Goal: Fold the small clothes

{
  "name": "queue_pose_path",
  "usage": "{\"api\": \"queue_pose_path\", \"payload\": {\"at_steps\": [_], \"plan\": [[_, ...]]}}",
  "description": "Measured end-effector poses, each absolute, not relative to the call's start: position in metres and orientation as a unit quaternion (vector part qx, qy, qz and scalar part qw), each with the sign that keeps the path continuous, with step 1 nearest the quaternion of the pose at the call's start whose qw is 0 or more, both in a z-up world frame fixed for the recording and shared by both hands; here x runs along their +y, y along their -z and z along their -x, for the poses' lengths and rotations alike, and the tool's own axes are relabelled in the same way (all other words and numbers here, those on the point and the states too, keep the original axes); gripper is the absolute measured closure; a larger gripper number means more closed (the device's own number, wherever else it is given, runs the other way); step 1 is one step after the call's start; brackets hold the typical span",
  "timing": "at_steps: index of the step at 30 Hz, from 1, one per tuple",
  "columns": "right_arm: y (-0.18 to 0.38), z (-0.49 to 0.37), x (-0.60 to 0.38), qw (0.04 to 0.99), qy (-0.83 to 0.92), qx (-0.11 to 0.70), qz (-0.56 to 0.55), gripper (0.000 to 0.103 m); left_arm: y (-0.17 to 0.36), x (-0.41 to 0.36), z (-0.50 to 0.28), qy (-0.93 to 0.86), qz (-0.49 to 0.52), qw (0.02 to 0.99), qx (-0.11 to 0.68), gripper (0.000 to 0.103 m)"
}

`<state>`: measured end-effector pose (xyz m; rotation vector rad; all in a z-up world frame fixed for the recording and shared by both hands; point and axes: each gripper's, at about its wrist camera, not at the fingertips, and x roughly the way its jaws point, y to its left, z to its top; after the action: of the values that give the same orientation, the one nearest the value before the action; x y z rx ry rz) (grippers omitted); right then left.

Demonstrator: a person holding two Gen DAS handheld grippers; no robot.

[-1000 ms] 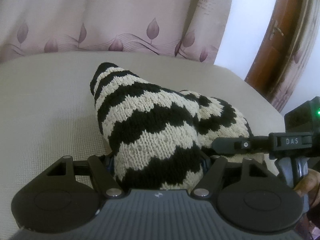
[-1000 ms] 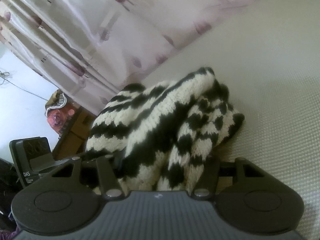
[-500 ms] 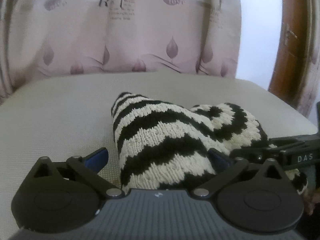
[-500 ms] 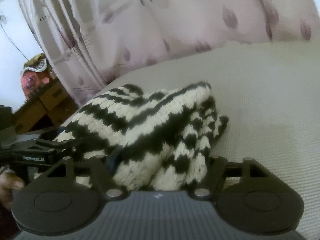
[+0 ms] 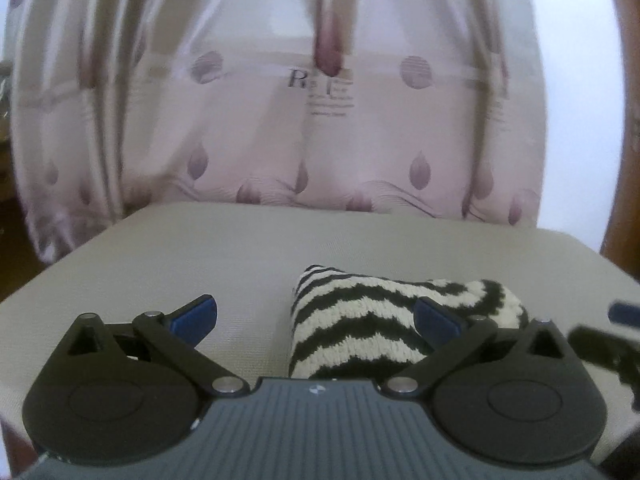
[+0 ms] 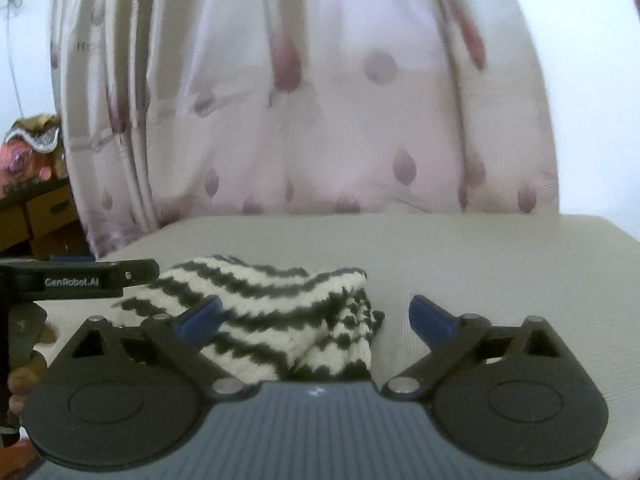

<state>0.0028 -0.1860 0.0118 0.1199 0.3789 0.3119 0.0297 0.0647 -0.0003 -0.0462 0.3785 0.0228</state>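
A black-and-cream striped knit garment (image 5: 360, 332) lies bunched in a low folded heap on the beige padded surface (image 5: 200, 248). My left gripper (image 5: 314, 320) is open just behind it, blue pads spread wide. The heap sits low between them toward the right pad, and neither pad presses on it. In the right wrist view the same garment (image 6: 280, 312) lies toward the left pad of my right gripper (image 6: 316, 316). Its jaws are opening and nothing is pinched. The left gripper's finger (image 6: 80, 280) shows at the left edge there.
A pale curtain (image 5: 320, 120) with a purple leaf print hangs behind the far edge of the surface. A brown wooden door frame (image 5: 624, 140) stands at the right. Cardboard boxes (image 6: 40, 216) are stacked at the left. A hand (image 6: 20, 388) shows at the lower left.
Both grippers let go of the knit garment and spread their jaws wide. Both pulled back and tilted up, so the garment now lies lower and smaller in each view.
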Motion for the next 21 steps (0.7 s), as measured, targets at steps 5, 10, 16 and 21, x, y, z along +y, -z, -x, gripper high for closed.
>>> {"api": "queue_pose_path", "payload": {"at_steps": [5, 10, 16, 21], "plan": [[-0.023, 0.005, -0.190, 0.968, -0.150, 0.185, -0.078, 0.001, -0.018, 0.071, -0.017, -0.044, 0.045, 0.986, 0.153, 0.000], [-0.033, 0.015, -0.191, 0.968, -0.157, 0.175, -0.083, 0.001, -0.039, 0.073, -0.006, -0.029, 0.049, 0.990, 0.130, 0.000], [-0.035, 0.024, -0.191, 0.969, -0.163, 0.171, -0.078, 0.001, -0.050, 0.067, 0.005, 0.006, 0.023, 0.994, 0.110, 0.000], [-0.034, 0.027, -0.193, 0.968, -0.163, 0.174, -0.083, 0.001, -0.048, 0.056, 0.005, 0.021, 0.006, 0.992, 0.125, 0.000]]}}
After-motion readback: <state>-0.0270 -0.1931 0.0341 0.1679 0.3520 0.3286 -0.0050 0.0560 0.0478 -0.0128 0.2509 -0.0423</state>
